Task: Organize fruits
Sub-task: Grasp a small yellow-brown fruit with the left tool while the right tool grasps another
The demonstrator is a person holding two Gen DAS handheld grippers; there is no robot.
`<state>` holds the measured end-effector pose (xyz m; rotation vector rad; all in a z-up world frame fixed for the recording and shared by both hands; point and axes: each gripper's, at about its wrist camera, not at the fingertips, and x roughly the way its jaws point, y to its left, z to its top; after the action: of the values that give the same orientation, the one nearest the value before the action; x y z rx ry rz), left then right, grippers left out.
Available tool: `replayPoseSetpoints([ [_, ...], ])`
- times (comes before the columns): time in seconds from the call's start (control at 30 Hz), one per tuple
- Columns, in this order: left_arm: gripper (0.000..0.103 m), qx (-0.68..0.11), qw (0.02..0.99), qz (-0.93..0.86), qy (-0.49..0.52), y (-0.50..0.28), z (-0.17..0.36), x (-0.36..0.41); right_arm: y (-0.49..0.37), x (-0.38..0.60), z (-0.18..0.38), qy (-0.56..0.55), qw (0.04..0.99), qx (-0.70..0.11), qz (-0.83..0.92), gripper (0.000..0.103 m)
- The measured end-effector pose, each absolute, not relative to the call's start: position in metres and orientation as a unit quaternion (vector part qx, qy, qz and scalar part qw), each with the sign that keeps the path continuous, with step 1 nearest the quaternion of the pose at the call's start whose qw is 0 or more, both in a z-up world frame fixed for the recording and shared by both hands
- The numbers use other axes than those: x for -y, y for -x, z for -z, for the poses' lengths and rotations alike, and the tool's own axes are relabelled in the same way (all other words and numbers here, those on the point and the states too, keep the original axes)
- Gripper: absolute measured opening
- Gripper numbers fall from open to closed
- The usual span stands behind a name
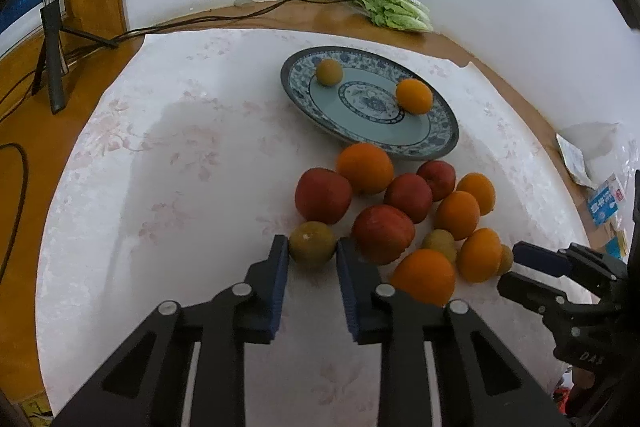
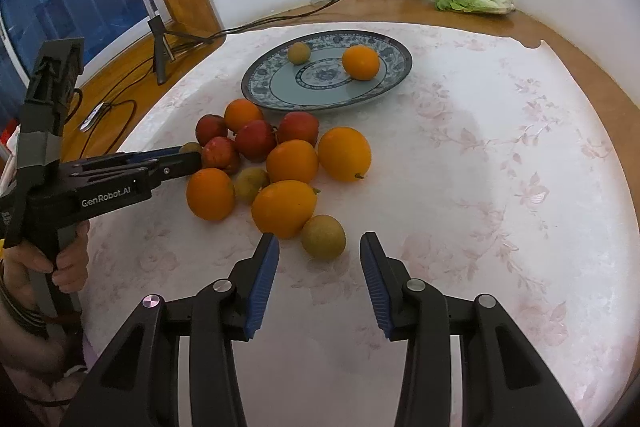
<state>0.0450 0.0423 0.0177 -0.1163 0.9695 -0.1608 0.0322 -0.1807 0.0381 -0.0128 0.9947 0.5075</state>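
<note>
The blue-patterned plate on the cloth-covered counter holds two fruits: one orange and one small greenish-brown fruit; beside the plate's near rim lies a touching cluster of five oranges, four red apples and three more greenish-brown fruits. The left gripper is clamped on one greenish-brown fruit at the cluster's edge; the right gripper stands apart around another, its pads not touching it.
</note>
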Motion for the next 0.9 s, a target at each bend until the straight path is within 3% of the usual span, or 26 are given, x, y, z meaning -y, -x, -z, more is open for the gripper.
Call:
replayPoseSetpoints([
  [0.47, 0.025, -0.455, 0.884, 0.084, 0.064, -0.039, -0.030, -0.043, -0.034, 0.177, -0.032, 0.001, 0.846, -0.472, -0.250, 0.038],
  [0.53, 0.025, -0.454, 0.884, 0.087, 0.065, -0.039, -0.034, -0.042, -0.034, 0.177, -0.032, 0.003, 0.846, -0.471, -0.251, 0.034],
  [0.57, 0.025, -0.453, 0.885, 0.088, 0.062, -0.038, -0.037, -0.041, -0.034, 0.177, -0.032, 0.003, 0.846, -0.472, -0.249, 0.026],
  [0.9, 0.025, -0.441, 0.890, 0.098, 0.051, -0.041, -0.061, -0.033, -0.029, 0.186, -0.041, -0.007, 0.855, -0.454, -0.251, 0.025],
])
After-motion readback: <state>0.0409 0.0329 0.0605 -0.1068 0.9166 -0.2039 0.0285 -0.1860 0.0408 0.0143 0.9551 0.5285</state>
